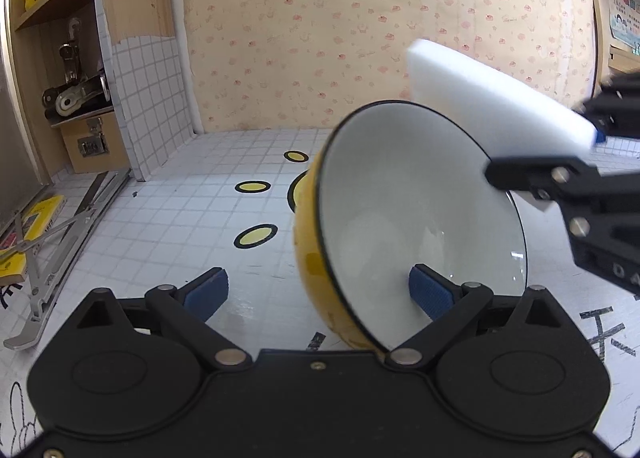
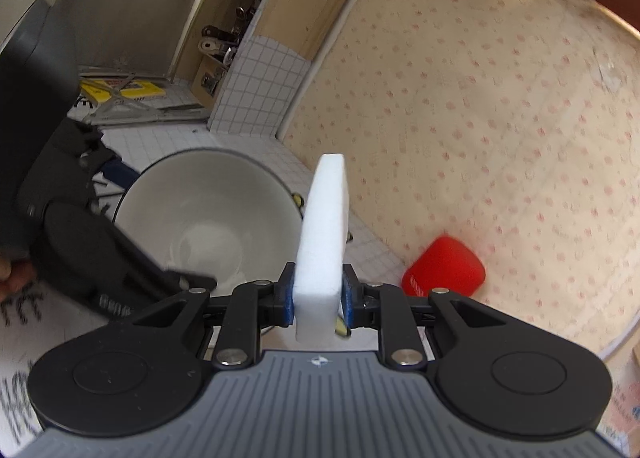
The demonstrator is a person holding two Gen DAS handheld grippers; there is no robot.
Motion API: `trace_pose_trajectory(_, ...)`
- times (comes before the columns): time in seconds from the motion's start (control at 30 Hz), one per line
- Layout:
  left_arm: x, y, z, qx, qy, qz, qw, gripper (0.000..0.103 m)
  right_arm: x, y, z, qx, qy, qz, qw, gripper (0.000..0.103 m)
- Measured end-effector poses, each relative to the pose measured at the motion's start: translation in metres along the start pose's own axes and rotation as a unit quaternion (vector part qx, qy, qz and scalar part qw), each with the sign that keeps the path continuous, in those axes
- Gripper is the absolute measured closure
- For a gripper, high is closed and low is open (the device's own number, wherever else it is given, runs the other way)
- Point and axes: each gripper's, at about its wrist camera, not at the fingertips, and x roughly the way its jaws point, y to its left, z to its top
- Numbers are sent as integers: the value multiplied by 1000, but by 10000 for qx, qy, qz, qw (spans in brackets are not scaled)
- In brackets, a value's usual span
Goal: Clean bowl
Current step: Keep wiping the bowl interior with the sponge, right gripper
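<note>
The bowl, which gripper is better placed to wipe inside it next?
Right. The right gripper is shut on the white sponge beside the bowl, while the left gripper straddles the tilted bowl's rim.

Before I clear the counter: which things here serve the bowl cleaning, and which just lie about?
In use: bowl, sponge, left gripper, right gripper.
Lying about: red case, yellow book, metal stand.
</note>
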Motion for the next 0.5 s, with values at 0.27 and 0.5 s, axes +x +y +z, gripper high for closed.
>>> trace_pose_trajectory(0.27,0,-2,0,65,-2,-13,10000,5,-8,3,-19,85,76,-56,9999,79)
trace_pose_trajectory(0.5,1,7,4,-94,-163,-57,9998,5,-13,4,-24,85,84,-55,9999,79)
